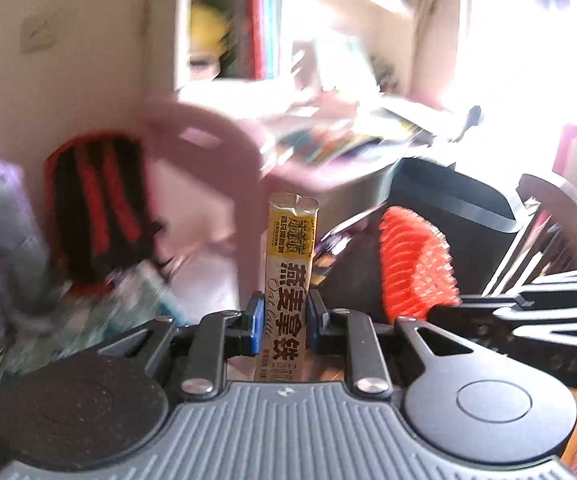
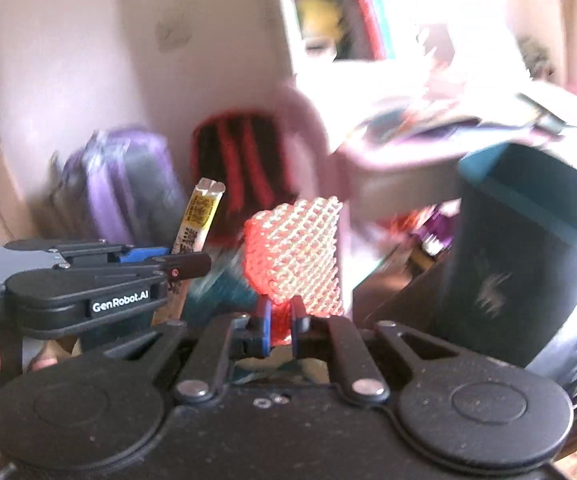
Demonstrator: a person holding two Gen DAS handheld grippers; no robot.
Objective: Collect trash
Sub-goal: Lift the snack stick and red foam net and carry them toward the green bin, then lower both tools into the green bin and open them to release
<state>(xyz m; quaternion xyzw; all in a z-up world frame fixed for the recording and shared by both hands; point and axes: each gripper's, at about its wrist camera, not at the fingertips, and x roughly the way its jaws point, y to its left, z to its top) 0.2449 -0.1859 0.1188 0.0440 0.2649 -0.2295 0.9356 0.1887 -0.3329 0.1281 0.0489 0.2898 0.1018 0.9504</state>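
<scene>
Both claws are held up side by side, pointing forward and somewhat downward toward a blurred, cluttered room. The left claw (image 1: 281,320) is clamped on a yellow and white sachet (image 1: 290,276) that stands upright between its blue pads; the sachet's print reads "Oat latte" beside Chinese characters. The right claw (image 2: 279,322) is nearly closed, pinching an orange foam net sleeve (image 2: 300,256) that rises above its fingers. The left claw's black housing carries "GenRobot.AI". A dark bin (image 2: 528,248) stands to the right, near the net sleeve.
</scene>
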